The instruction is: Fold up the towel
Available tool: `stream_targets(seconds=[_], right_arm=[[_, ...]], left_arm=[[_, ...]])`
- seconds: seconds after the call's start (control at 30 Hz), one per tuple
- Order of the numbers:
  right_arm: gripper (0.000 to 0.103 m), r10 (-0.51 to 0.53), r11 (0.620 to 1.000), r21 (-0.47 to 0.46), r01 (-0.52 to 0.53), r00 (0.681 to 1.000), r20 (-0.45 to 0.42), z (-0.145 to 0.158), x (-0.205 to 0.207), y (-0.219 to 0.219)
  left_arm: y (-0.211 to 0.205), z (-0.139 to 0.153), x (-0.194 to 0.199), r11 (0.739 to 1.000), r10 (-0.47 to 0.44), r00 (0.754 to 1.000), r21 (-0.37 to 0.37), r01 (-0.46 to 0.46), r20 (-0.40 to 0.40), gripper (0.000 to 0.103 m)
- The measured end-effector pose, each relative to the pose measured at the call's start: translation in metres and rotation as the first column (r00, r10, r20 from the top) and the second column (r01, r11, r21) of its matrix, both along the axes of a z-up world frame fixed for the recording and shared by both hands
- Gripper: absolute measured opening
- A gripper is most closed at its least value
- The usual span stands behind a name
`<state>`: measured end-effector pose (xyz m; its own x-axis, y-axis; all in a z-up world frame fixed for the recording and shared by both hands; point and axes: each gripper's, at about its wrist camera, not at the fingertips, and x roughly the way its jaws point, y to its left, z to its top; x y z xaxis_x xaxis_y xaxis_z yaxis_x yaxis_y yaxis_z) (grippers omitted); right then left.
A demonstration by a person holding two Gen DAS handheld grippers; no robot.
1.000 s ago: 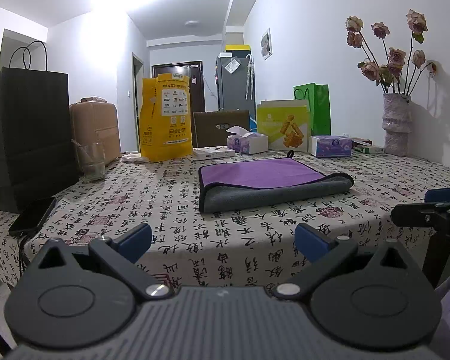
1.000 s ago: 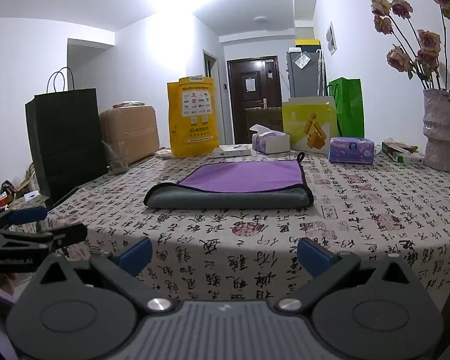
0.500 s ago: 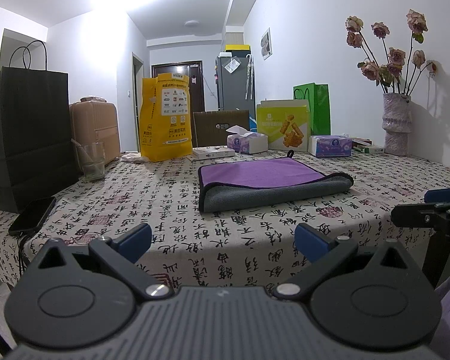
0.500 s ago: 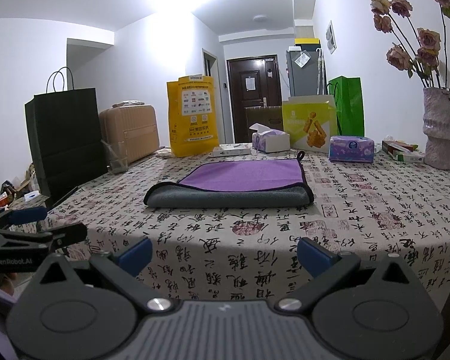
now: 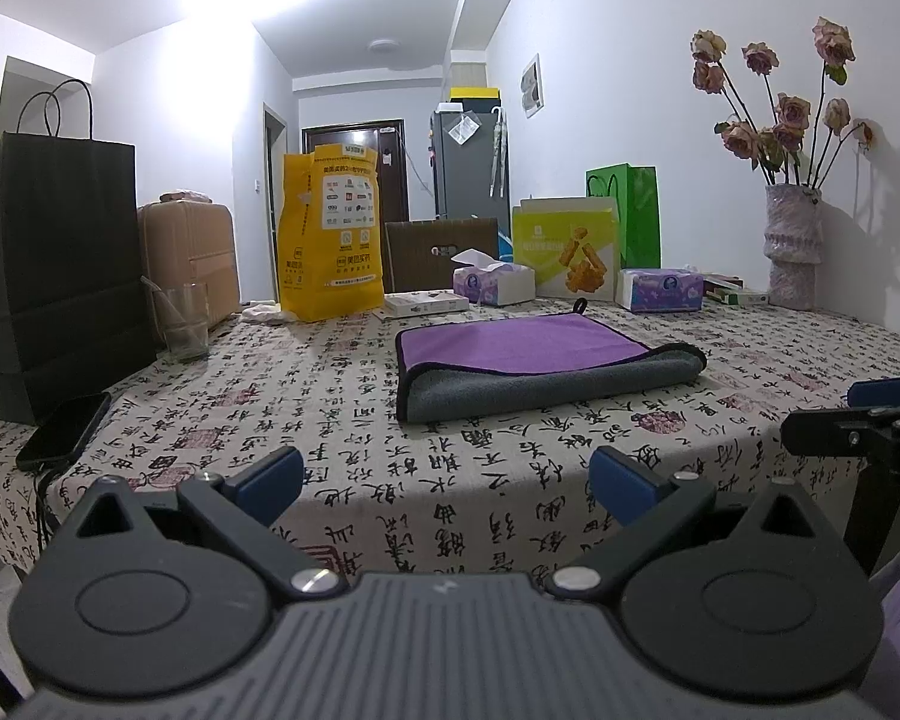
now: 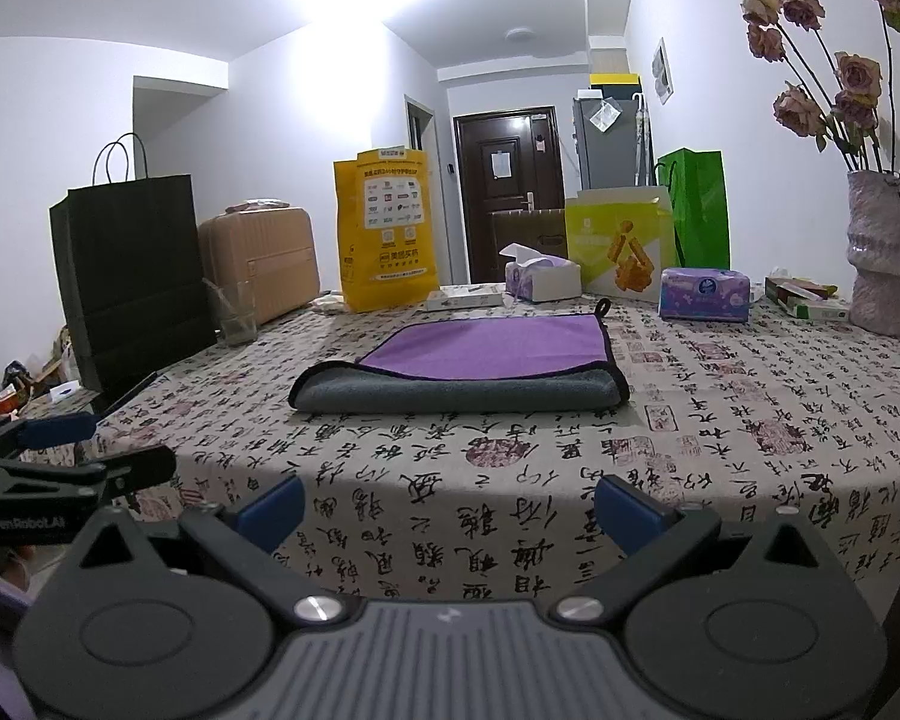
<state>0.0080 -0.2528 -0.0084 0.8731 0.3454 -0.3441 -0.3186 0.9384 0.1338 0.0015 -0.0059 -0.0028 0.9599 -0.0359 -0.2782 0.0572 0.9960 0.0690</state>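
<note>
Because the towel (image 5: 534, 360) is soft and lies folded over once, with the purple side on top and the grey side rolled at the near edge, a pinch could grab only the top layer. Then the fold would come apart or go crooked. If one side gets lifted more than the other, the edges won't line up. The cloth on the table (image 5: 342, 396) could also get caught and bunch up, and that might bump the glass (image 5: 180, 324) or the phone (image 5: 60, 432) on the left.

The towel sits in the middle of the table, well apart from both tools. The left gripper (image 5: 444, 474) has its fingers spread wide, with nothing between them, and it touches nothing. The right gripper (image 6: 447, 507) is spread wide too and holds nothing. Both hang by the near edge of the table, side by side, pointing at the towel.
</note>
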Motion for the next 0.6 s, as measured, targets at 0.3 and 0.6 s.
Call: stream_targets(seconds=[0.3, 0.6], right_arm=[[0.103, 0.0, 1.0, 0.001, 0.0, 1.0, -0.006, -0.0013, 0.0022, -0.0004], [0.103, -0.001, 1.0, 0.001, 0.001, 1.0, -0.004, -0.0006, 0.0012, -0.0009]], left_arm=[[-0.0001, 0.0002, 0.0, 1.0, 0.001, 1.0, 0.001, -0.001, 0.0, 0.103], [0.0006, -0.0005, 0.0004, 1.0, 0.002, 1.0, 0.002, -0.002, 0.002, 0.103]])
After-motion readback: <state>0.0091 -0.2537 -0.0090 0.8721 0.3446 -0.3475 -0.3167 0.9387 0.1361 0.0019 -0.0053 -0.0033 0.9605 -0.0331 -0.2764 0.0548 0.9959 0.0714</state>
